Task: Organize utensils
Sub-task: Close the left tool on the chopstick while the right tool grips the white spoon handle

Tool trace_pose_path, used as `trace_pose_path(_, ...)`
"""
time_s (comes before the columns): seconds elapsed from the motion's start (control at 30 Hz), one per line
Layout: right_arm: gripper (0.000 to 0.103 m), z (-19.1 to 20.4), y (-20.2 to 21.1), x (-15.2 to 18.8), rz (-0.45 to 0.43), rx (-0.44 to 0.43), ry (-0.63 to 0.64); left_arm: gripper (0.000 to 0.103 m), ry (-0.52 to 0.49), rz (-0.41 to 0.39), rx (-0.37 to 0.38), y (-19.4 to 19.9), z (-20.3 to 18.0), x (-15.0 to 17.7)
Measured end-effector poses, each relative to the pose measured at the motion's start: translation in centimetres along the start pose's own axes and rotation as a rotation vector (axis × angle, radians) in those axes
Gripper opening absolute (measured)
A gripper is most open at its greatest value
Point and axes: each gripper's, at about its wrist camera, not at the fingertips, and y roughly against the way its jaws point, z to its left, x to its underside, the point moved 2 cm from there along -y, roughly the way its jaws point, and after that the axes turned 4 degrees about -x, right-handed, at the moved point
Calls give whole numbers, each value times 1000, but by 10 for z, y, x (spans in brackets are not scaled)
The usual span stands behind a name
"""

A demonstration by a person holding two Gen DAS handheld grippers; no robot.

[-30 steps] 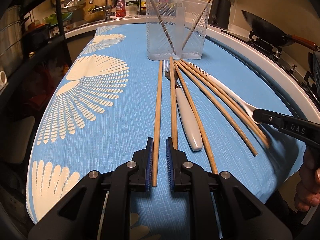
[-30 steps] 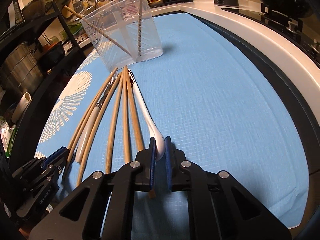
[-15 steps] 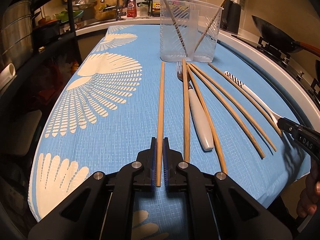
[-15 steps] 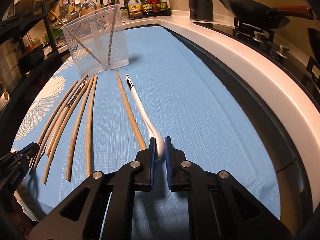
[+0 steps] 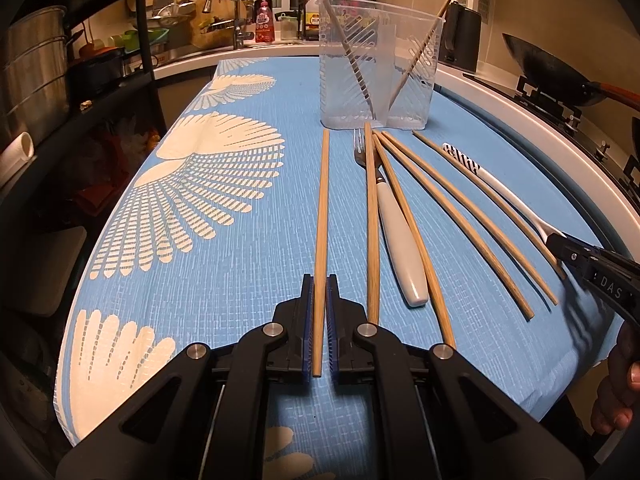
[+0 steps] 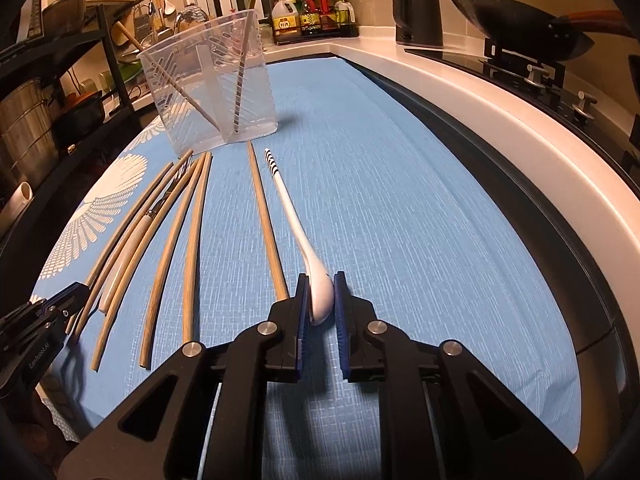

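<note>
My left gripper (image 5: 319, 280) is shut on the near end of a wooden chopstick (image 5: 322, 208), which lies on the blue cloth (image 5: 248, 280) apart from the others. To its right lie several more chopsticks (image 5: 452, 208) and a white-handled fork (image 5: 400, 240). My right gripper (image 6: 321, 280) is shut on the bowl of a white spoon (image 6: 292, 216) with a striped handle tip; one chopstick (image 6: 264, 216) lies just left of it. A clear plastic container (image 5: 378, 68) at the far end holds two chopsticks. The right gripper (image 5: 560, 242) also shows in the left wrist view.
A wok (image 6: 520, 20) sits on the stove right of the white counter rim (image 6: 520, 136). A black kettle (image 6: 418, 12) and a bottle rack (image 6: 312, 12) stand at the back. A dark shelf with steel pots (image 5: 36, 64) is on the left.
The left gripper has shut on the chopstick and drawn it left of the pile. The right gripper has pulled the spoon and a neighbouring chopstick rightward, away from the other chopsticks.
</note>
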Motion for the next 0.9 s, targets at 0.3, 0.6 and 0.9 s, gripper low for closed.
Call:
trace_pose_path(0.3, 11, 11, 8, 11, -44, 124, 47, 6, 8, -12, -15, 1, 1, 2)
trace_pose_path(0.6, 15, 7, 5, 8, -37, 59, 27, 7, 33, -37, 11, 3, 6, 6)
trace_pose_path(0.9, 13, 4, 4, 9, -56, 13, 13, 7, 43, -55, 7, 4, 5, 7)
